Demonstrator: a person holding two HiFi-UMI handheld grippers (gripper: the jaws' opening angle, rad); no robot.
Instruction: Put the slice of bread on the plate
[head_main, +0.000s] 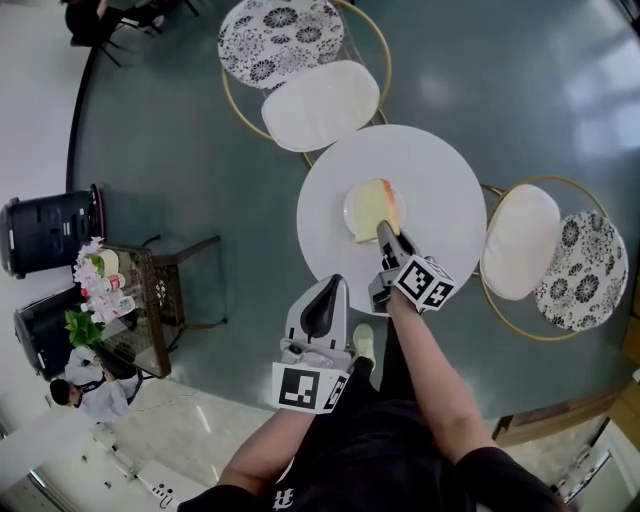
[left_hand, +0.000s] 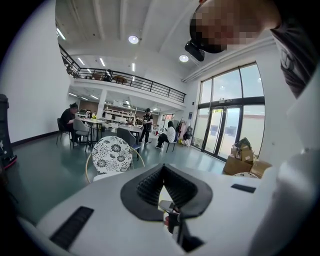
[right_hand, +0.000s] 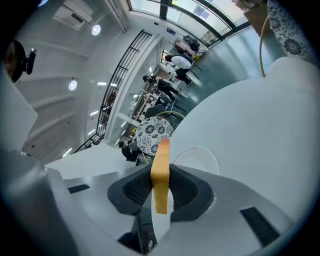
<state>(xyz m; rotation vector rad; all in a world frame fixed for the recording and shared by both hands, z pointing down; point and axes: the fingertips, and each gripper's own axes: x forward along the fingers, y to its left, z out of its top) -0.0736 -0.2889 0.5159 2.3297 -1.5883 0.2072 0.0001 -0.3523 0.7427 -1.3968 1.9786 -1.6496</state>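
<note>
Over a round white table (head_main: 440, 180), my right gripper (head_main: 383, 228) is clamped on a pale yellow slice of bread with an orange crust (head_main: 368, 207), the pads pressing both of its faces. The slice reaches straight out from my fingertips, its long axis in line with the jaws and its broad face up toward the head view. It sits above the small white round plate (head_main: 349, 213). I cannot tell whether it touches the plate. My left gripper (head_main: 325, 287) waits at the table's near edge, jaws together on nothing. The right hand is plainly nearer; by my reckoning, what remains is lowering and letting go.
</note>
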